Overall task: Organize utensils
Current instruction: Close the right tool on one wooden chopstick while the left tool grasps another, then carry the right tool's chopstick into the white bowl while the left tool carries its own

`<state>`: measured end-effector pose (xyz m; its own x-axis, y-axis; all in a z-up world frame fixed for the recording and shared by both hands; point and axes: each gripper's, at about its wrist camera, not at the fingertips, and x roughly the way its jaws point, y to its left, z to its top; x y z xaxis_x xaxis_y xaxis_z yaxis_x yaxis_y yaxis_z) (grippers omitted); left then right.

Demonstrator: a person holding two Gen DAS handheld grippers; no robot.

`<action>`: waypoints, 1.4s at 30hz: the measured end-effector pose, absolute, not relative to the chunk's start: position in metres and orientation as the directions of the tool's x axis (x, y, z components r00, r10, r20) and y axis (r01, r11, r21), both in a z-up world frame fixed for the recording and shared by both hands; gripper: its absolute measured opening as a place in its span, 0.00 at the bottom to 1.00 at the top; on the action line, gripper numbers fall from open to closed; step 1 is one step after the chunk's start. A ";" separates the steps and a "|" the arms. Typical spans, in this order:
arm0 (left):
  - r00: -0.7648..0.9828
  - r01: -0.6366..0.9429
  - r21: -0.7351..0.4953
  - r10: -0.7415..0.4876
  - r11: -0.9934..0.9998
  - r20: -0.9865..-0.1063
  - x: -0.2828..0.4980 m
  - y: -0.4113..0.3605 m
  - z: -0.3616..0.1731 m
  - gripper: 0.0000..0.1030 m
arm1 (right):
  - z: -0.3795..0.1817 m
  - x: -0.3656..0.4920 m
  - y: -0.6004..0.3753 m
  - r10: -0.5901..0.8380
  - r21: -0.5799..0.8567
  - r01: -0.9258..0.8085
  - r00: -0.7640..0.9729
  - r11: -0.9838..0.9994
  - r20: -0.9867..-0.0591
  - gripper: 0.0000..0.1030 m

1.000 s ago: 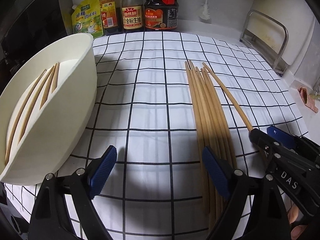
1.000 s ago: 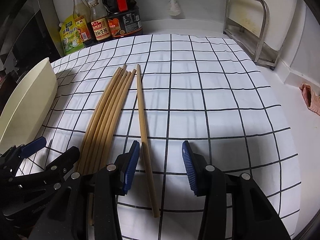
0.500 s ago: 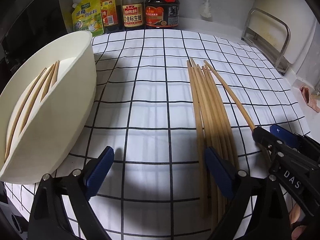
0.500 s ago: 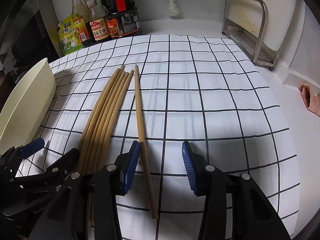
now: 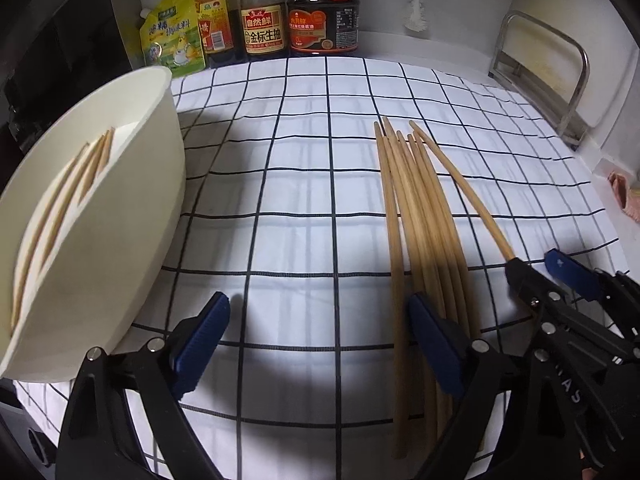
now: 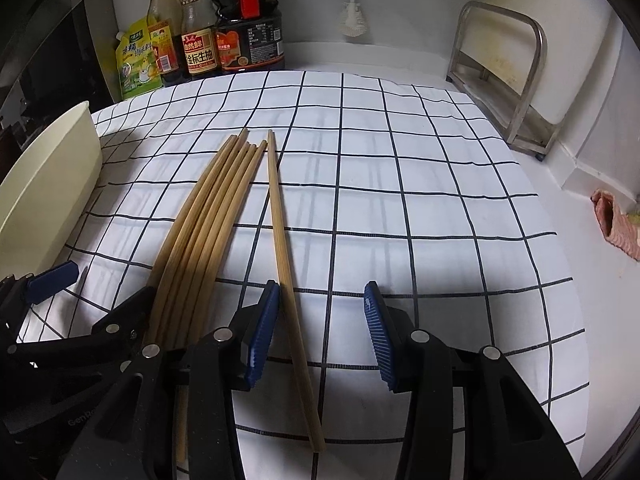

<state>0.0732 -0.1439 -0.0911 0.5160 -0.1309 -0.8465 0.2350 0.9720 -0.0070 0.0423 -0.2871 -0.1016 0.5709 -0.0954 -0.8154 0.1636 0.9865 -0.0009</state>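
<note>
A bundle of wooden chopsticks (image 5: 416, 216) lies lengthwise on a white tablecloth with a black grid (image 5: 304, 184), tips pointing toward the back wall. One single chopstick (image 6: 284, 256) lies apart from the bundle on its right side, angled slightly away at the near end. The right gripper (image 6: 322, 334) stands half open over this single chopstick: the stick runs between the two blue pads, just beside the left pad, with a clear gap to the right pad; it is not clamped, and whether the left pad touches it cannot be told. The left gripper (image 5: 318, 344) stands wide, its jaws closing a little; only bare cloth lies between its pads, and its right finger (image 5: 436, 354) overlaps the near ends of the bundle. At the left edge of the cloth sits a cream plastic tub (image 5: 120, 248), and several more chopsticks (image 5: 60, 212) lie inside it against its wall. Behind the cloth, against the wall, stand sauce bottles (image 5: 264, 24) and a yellow-green refill pouch (image 5: 170, 36). A steel rack (image 6: 516, 84) stands at the right rear, and a pink cloth (image 6: 616, 224) lies on the counter at the far right.
</note>
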 end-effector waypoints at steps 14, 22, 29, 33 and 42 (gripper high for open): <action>0.506 0.294 -0.048 -0.198 0.955 -0.840 0.067 -0.147 -0.084 0.07 | -0.100 0.038 -0.283 0.000 0.087 0.123 0.580 0.989 -0.814 0.06; 0.501 0.304 -0.090 -0.240 0.948 -0.832 0.057 -0.136 -0.070 0.07 | -0.091 0.029 -0.289 0.055 0.173 0.138 0.606 0.975 -0.793 0.06; 0.533 0.321 -0.112 -0.277 0.941 -0.799 0.046 -0.120 -0.038 0.07 | -0.072 0.014 -0.286 0.097 0.251 0.148 0.652 0.957 -0.752 0.06; 0.552 0.324 -0.130 -0.299 0.937 -0.778 0.041 -0.108 -0.021 0.07 | -0.061 0.006 -0.281 0.109 0.282 0.155 0.670 0.947 -0.734 0.06; 0.614 0.320 -0.176 -0.345 0.931 -0.710 0.033 -0.076 0.022 0.07 | -0.011 0.000 -0.257 0.073 0.245 0.131 0.733 0.961 -0.676 0.06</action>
